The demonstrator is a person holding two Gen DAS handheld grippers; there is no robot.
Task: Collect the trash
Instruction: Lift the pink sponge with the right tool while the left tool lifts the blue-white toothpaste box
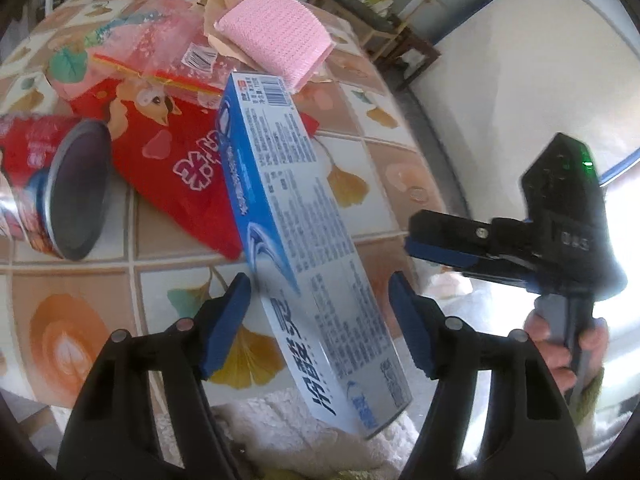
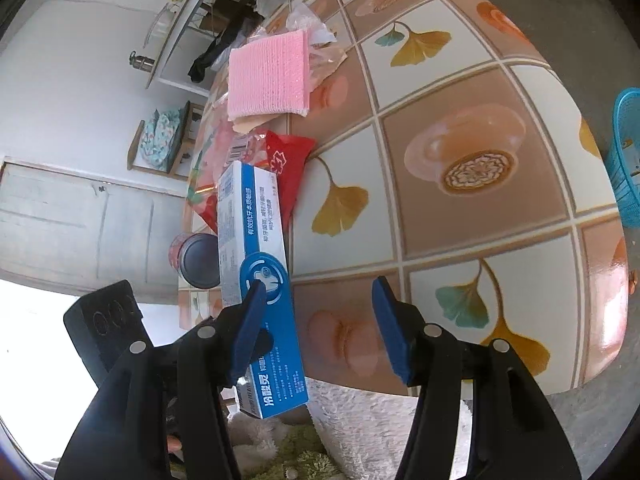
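Observation:
A blue and white toothpaste box [image 1: 320,240] lies tilted, its far end on a red snack bag [image 1: 176,168] and its near end past the table edge. My left gripper [image 1: 319,277] straddles the box: the left pad's tip meets its blue side, and a thin gap shows at the right pad. My right gripper [image 2: 319,282] stands open over bare tablecloth, its left finger in front of the box [image 2: 260,232]. In the left wrist view, a hand [image 1: 560,344] holds the right gripper [image 1: 412,236] just right of the box.
A red can [image 1: 60,192] lies on its side left of the box. Behind it are a pink plastic bag [image 1: 160,48] and a pink sponge cloth [image 1: 272,36]. A blue basket [image 2: 628,160] stands past the table [image 2: 460,80] on the right. White fluffy fabric [image 2: 360,420] lies below the near edge.

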